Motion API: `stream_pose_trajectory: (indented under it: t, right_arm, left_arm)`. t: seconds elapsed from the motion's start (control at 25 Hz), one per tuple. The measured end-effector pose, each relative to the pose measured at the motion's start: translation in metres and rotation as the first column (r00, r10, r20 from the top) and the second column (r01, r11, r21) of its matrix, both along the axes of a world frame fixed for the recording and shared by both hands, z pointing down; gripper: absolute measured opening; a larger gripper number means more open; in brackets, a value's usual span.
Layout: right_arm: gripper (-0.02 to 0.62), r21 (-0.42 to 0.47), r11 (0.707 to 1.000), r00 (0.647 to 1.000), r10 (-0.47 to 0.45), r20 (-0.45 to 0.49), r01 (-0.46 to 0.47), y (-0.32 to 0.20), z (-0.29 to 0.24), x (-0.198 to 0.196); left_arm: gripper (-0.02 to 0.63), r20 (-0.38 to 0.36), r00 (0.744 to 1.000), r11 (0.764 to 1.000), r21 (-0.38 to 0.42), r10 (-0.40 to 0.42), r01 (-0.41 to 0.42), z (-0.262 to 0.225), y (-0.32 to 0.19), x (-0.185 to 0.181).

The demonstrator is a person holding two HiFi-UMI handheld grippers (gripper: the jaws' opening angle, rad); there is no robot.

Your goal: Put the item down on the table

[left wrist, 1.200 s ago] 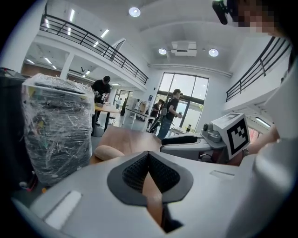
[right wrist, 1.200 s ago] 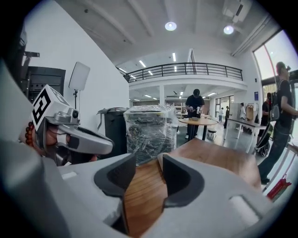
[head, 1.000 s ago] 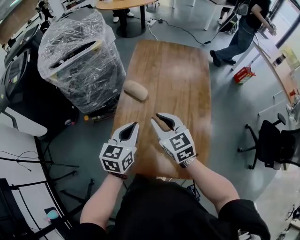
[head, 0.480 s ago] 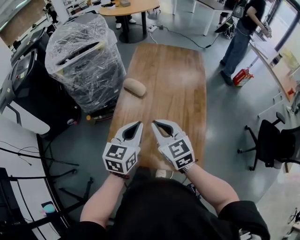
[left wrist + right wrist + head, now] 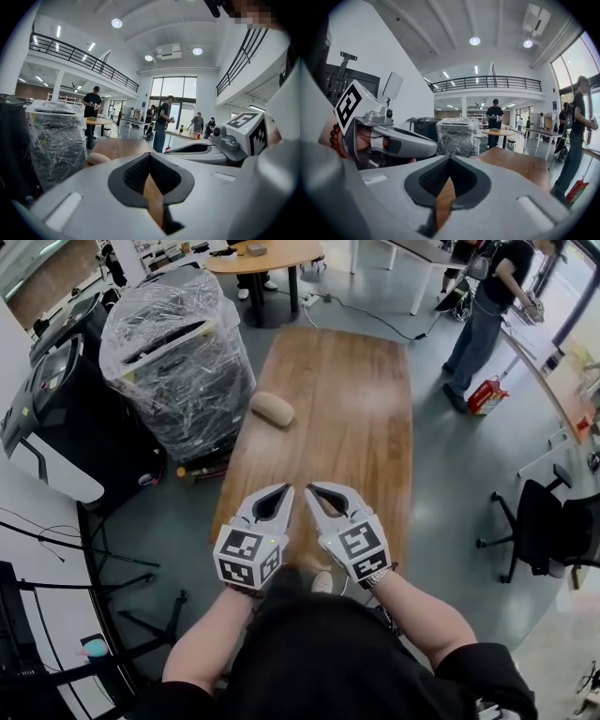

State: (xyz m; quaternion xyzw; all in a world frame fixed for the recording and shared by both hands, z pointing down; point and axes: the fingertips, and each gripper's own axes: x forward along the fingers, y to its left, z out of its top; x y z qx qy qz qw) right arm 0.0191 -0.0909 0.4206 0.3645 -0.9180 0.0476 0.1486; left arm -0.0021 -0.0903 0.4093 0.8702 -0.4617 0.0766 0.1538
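Note:
A tan, bread-like oval item [image 5: 272, 410] lies near the left edge of the long wooden table [image 5: 356, 390], well ahead of both grippers; its end peeks into the left gripper view as a tan lump [image 5: 97, 159]. My left gripper [image 5: 286, 489] is shut and empty over the table's near end. My right gripper [image 5: 310, 489] hovers beside it, tips almost touching the left's, also shut with nothing between its jaws. In the left gripper view the right gripper [image 5: 201, 150] shows at the right; the right gripper view shows the left gripper [image 5: 393, 140] at its left.
A plastic-wrapped pallet stack [image 5: 178, 362] and a black machine [image 5: 56, 418] stand left of the table. A round table [image 5: 267, 254] lies beyond. A person [image 5: 487, 306] stands at the far right by a red box [image 5: 486, 393]. An office chair [image 5: 548, 531] is at the right.
The right gripper's jaws have closed from slightly apart. Both grippers have drawn back toward the table's near end and come closer together. The item stays where it lay.

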Motion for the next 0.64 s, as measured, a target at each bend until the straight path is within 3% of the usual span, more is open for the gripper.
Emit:
stream_pose_trajectory:
  t: [0.64]
  right_arm:
    - [-0.008,-0.003,1.0,1.0,0.01,-0.01,-0.01,0.006,-0.003,0.013]
  left_arm:
    - [0.009,0.002,1.0,1.0,-0.004,0.001,-0.001,-0.002,0.009,0.011]
